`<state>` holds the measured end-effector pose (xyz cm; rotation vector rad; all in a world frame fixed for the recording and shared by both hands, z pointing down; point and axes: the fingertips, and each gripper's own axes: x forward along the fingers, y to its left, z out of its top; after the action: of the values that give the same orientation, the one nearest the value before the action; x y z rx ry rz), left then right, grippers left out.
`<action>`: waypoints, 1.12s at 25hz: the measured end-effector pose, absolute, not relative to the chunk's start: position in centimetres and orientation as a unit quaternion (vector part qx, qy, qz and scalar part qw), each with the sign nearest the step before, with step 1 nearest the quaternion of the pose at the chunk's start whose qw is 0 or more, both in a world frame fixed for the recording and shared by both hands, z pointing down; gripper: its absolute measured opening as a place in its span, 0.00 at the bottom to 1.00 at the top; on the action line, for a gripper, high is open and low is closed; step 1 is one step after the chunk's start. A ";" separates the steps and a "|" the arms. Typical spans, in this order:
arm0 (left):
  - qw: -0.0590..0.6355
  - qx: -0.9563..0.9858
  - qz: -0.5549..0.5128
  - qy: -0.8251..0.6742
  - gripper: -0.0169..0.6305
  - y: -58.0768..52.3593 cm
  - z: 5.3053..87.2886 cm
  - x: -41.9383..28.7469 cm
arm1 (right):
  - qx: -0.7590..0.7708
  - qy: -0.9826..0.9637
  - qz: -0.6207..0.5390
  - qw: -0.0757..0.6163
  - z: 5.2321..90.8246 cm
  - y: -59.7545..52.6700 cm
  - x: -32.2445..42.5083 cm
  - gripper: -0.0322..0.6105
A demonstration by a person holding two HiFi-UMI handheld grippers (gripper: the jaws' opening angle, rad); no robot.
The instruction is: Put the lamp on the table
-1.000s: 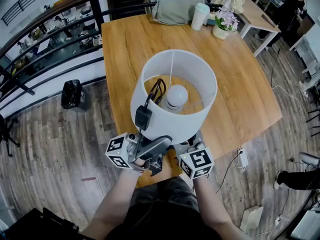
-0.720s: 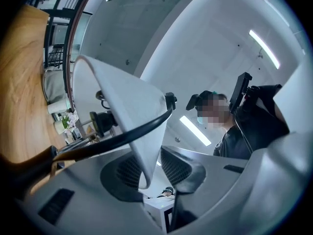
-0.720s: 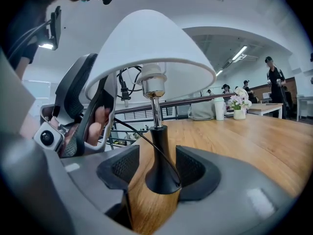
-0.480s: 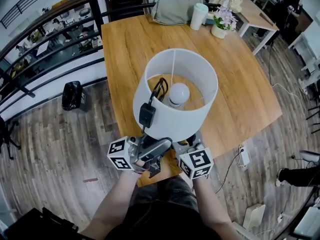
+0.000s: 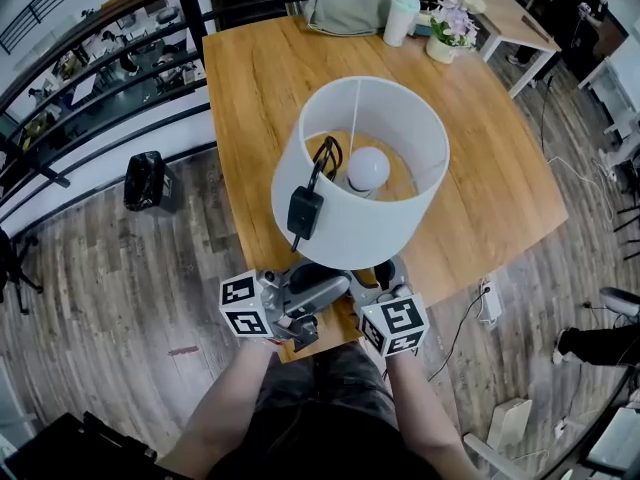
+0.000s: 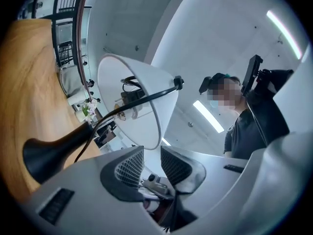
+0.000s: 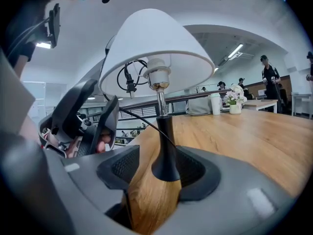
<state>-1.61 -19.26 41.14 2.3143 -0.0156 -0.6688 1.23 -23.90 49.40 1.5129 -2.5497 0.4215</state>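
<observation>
Big wooden table (image 5: 480,168) next to a black railing (image 5: 120,58), plank floor (image 5: 130,288) all around.

The right gripper (image 7: 164,166) has its jaws closed in on the black flared foot (image 7: 165,151) of the lamp (image 5: 360,218), one pad on each side. The left gripper (image 6: 152,163) has just a narrow gap between its pads with nothing in it; the lamp foot sits off to its side. Both carry cubes (image 5: 245,304) with black-and-white square markers.

The lamp stands upright over the near edge of the table. I can't tell if the foot actually touches the wood.

Only the head view looks down into the white shade (image 5: 300,168), showing the bulb (image 5: 368,168) and a black switch box (image 5: 304,211) hanging on the cord over the rim. The right gripper view shows the socket (image 7: 159,77) and thin metal rod from below. At the table's far end are a white cup (image 5: 401,18), a flower pot (image 5: 452,36) and a grey bag (image 5: 350,10).
</observation>
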 end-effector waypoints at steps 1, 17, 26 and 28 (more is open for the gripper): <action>0.359 0.899 -0.248 -0.016 0.16 -19.3 41.6 -1.6 | 0.505 -0.848 0.141 0.074 49.5 -23.7 1.2 0.41; 0.323 0.924 -0.144 -0.147 0.02 -19.2 45.2 -3.4 | 0.520 -0.842 0.134 0.059 48.5 -20.9 0.9 0.19; 0.252 0.937 -0.091 -0.224 0.02 -20.0 44.9 -5.0 | 0.501 -0.858 0.110 0.029 46.4 -21.0 -0.3 0.06; 0.243 0.936 -0.090 -0.239 0.02 -19.9 44.6 -5.3 | 0.492 -0.863 0.106 0.031 46.2 -20.8 -0.7 0.06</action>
<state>-5.34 -19.91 44.60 2.5581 -0.6526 -0.2470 -0.66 -20.81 46.19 1.5164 -2.6596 0.3256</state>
